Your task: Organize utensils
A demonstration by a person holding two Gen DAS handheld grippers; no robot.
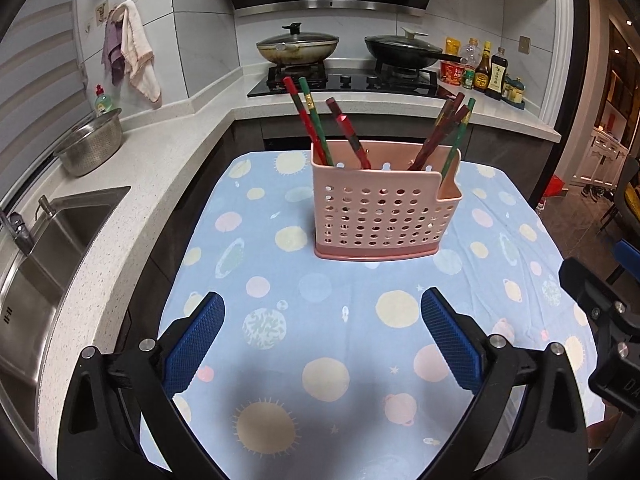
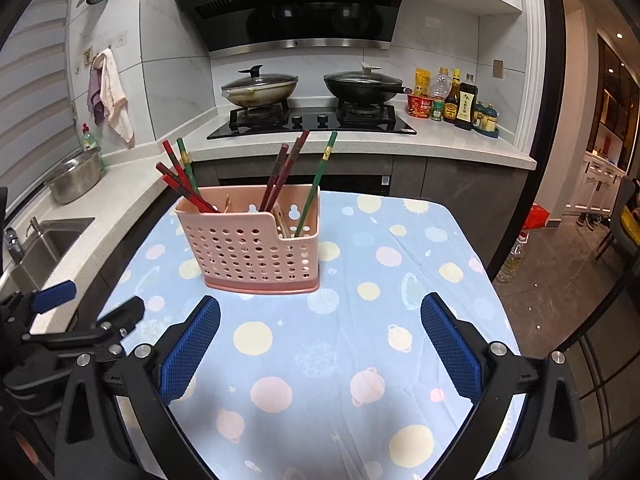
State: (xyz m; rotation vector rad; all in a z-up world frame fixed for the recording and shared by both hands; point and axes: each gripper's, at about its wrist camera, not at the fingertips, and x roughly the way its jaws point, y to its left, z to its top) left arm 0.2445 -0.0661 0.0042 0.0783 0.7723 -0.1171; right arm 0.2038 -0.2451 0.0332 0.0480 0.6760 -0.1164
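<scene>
Both sets of jaws fill the bottom of their frames, spread wide and empty: my left jaws and my right jaws hang over the patterned cloth on the bench, with nothing between the blue pads.

Ahead, just above centre in the left view and left of centre in the right view, stands the pink holder. Chopsticks lean in its left part, and a second bunch stands at its right end, one green stick in the low side pocket. I see no loose utensil on the cloth.

By my reading, the sorting is done or nearly so, and I am between grasps. If the sticks still need regrouping, the next move calls for reaching up and over the rim, closing on one stick near its top, and lifting straight so the light holder does not tip.
</scene>
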